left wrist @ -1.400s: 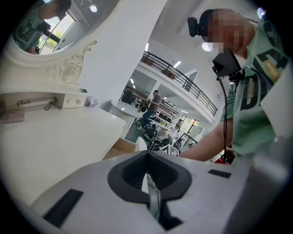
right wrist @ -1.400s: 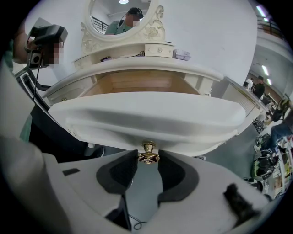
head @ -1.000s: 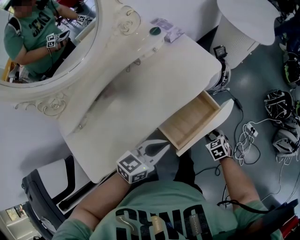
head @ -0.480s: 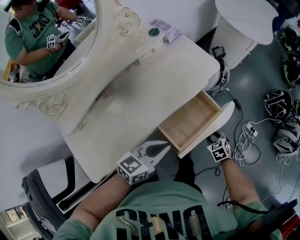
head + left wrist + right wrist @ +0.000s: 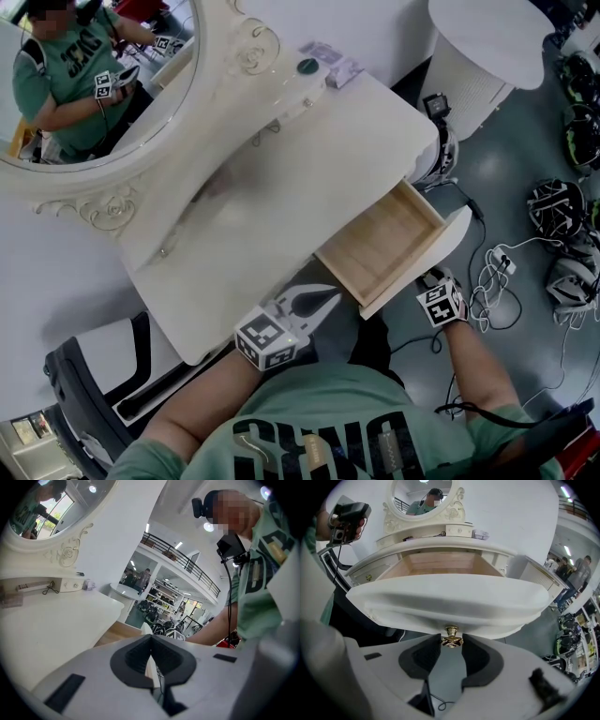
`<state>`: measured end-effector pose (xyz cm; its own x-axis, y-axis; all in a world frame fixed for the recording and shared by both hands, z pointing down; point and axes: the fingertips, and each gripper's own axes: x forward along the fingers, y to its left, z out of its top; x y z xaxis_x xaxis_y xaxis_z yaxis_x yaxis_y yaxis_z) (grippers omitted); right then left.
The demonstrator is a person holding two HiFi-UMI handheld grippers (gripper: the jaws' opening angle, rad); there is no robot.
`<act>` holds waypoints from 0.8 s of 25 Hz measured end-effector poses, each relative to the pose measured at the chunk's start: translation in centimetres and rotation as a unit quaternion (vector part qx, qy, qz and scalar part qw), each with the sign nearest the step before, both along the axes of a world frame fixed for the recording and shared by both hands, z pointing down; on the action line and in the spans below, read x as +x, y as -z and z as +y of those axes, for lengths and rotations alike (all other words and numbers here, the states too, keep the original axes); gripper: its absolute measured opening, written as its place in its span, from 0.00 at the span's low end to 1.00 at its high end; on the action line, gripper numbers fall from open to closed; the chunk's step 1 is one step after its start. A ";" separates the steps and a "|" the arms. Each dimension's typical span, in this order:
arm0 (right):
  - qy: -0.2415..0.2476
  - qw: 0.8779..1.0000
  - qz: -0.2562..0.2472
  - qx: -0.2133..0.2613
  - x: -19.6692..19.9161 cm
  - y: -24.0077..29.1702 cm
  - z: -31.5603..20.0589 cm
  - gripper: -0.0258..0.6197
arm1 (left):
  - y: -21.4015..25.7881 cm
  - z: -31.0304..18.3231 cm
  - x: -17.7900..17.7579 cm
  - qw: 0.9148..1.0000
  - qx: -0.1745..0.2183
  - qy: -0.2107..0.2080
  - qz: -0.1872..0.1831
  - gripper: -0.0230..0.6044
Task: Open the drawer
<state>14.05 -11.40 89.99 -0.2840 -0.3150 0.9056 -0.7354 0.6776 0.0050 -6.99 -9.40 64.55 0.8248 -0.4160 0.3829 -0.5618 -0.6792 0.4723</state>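
So the drawer [image 5: 380,246] is pulled well out from the right side of the white dressing table [image 5: 309,159], with its bare wooden inside on show. Its little brass knob [image 5: 451,637] is pinched between the right gripper [image 5: 451,645] tips. The left gripper [image 5: 330,295] is held closed with nothing in it, just beside the table's front edge.

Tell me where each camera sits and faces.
Head view: on the head, facing down at table, open drawer, left gripper, right gripper; forearms and shirt.
Left gripper view: on that shut gripper, facing across the table; shirt, arm at right.
Right gripper view: on that gripper, clamping the knob, facing the drawer front; left hand top left.
Shared by head and right gripper views: drawer's inside.
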 end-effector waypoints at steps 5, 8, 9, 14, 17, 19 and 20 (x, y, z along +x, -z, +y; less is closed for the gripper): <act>0.001 1.000 -0.002 0.002 0.0 0.2 0.1 0.26 | 0.2 0.2 0.0 1.000 0.003 0.001 -0.001 0.05; 0.003 1.000 -0.003 0.004 0.0 0.3 0.2 0.26 | 0.1 0.3 0.0 1.000 0.003 0.001 -0.002 0.05; 0.003 1.000 -0.003 0.004 0.0 0.3 0.3 0.26 | 0.1 0.4 0.0 1.000 0.002 0.001 -0.002 0.05; 0.001 1.000 -0.007 0.008 0.0 0.3 0.4 0.26 | 0.2 0.6 0.1 1.000 0.001 0.000 -0.003 0.05; -0.001 1.000 -0.008 0.012 0.1 0.3 0.4 0.26 | 0.2 0.6 0.1 1.000 0.002 0.000 -0.004 0.05; -0.003 1.000 -0.008 0.013 0.1 0.4 0.4 0.26 | 0.1 0.6 0.1 1.000 0.002 -0.002 -0.004 0.05; -0.004 1.000 -0.008 0.014 0.1 0.5 0.4 0.26 | 0.2 0.7 0.2 1.000 0.002 -0.003 -0.005 0.05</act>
